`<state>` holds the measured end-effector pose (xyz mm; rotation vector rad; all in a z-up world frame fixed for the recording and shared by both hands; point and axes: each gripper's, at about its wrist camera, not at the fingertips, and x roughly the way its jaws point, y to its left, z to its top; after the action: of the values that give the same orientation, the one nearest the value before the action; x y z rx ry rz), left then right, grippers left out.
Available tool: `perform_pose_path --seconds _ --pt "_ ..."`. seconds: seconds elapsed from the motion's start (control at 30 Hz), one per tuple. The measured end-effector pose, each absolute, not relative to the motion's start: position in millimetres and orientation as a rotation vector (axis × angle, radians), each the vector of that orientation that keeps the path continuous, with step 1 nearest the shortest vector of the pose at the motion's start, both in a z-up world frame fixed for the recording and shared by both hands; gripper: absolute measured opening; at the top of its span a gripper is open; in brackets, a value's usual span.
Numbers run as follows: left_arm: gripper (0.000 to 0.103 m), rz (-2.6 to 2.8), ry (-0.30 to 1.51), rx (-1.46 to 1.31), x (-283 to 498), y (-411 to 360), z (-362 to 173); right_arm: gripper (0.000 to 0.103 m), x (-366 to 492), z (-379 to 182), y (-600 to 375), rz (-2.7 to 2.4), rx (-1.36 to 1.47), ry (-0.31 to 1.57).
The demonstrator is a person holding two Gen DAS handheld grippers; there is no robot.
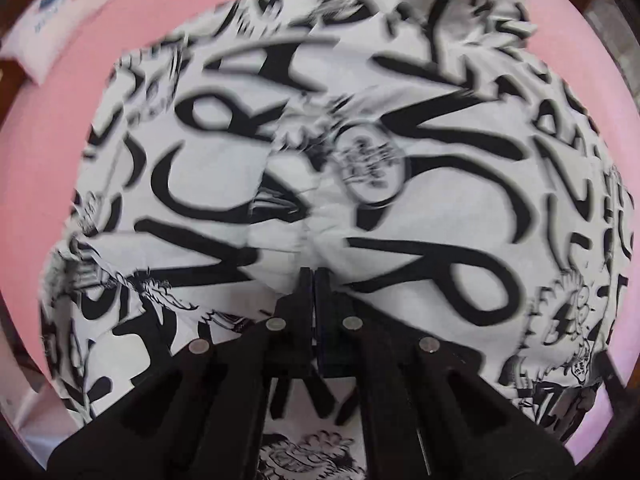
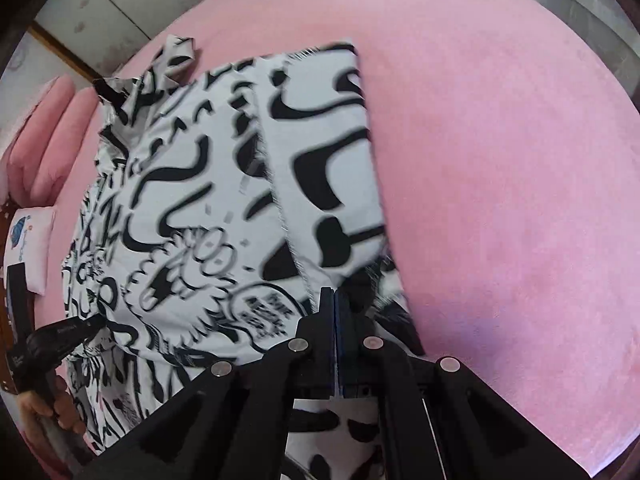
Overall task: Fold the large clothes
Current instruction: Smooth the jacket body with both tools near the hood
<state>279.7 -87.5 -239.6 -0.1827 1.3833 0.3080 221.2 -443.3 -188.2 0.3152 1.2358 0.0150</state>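
A large white garment with black graffiti lettering and cartoon prints point(image 1: 280, 168) lies on a pink bed; it fills most of the left wrist view. My left gripper point(image 1: 315, 276) points steeply down and is shut on the cloth, which puckers around its tips. In the right wrist view the same garment point(image 2: 192, 208) has a side panel point(image 2: 328, 140) folded over along a stitched hem. My right gripper point(image 2: 333, 296) is shut on the cloth at the near end of that hem. The left gripper point(image 2: 94, 322) shows there at the garment's left edge, held by a hand point(image 2: 52, 404).
The pink bed cover point(image 2: 500, 200) stretches wide to the right of the garment. A white pillow with a blue print point(image 1: 56, 28) and pink cushions point(image 2: 48, 132) lie at the bed's far left. A wall with wood trim point(image 2: 120, 0) stands behind.
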Motion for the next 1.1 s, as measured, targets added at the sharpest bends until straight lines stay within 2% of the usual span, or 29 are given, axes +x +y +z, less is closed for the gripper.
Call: perform_pose_path --seconds 0.1,0.2,0.43,0.53,0.73,0.83,1.1 --pt "0.001 0.164 1.282 -0.2 281 -112 -205 0.001 232 -178 -415 0.208 0.302 1.218" --pt "0.001 -0.031 1.293 -0.279 294 -136 -193 0.001 241 -192 -388 0.37 0.369 1.278" --pt "0.001 -0.104 1.392 -0.413 339 -174 -228 0.001 270 -248 -354 0.437 0.41 1.394" --pt "0.001 -0.026 1.377 -0.436 354 -164 -254 0.001 282 -250 -360 0.444 0.403 1.38" --pt "0.001 0.107 1.315 -0.353 373 -139 -257 0.001 324 -241 -392 0.362 0.344 1.304" --pt "0.001 0.163 1.324 -0.384 378 -113 -262 0.001 340 -235 -430 0.293 0.47 1.264" --pt "0.001 0.272 1.308 -0.561 366 -42 -274 0.001 348 -229 -490 0.237 0.509 1.184"
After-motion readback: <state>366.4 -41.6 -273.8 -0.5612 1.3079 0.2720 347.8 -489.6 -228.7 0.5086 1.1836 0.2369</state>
